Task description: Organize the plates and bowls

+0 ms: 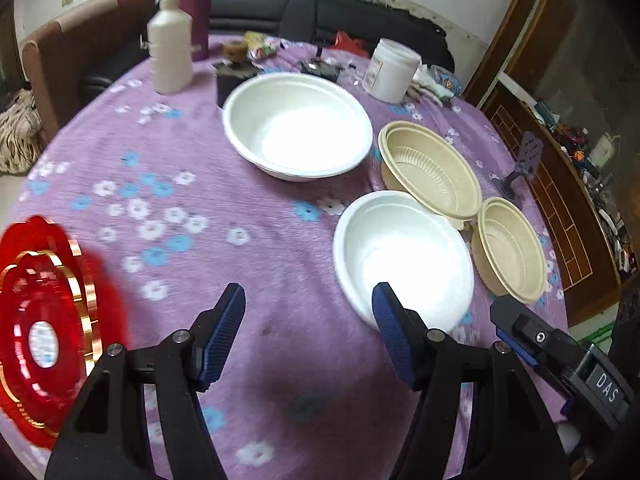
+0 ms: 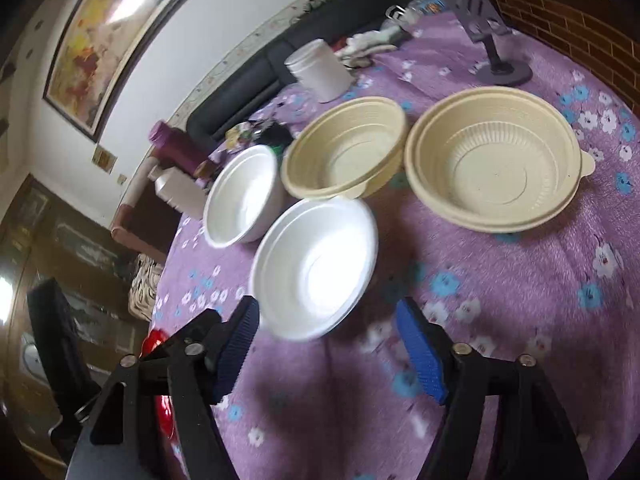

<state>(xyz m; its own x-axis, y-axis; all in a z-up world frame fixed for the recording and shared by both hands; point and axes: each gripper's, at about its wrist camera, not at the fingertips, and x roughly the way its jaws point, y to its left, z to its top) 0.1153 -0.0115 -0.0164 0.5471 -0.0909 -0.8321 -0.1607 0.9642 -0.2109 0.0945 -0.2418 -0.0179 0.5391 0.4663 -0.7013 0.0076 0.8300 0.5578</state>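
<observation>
Fingers of your left gripper [image 1: 308, 336] spread wide, released, near white bowl [image 1: 404, 264]; your right gripper [image 2: 328, 348] likewise spread, grasping nothing, above purple tablecloth [image 2: 520, 300].

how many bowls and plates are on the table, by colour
white bowls: 2, the far one and the near one
beige bowls: 2, one farther and one nearer
red plates: 1, gold-trimmed, possibly a stack of more than one
total: 5
</observation>
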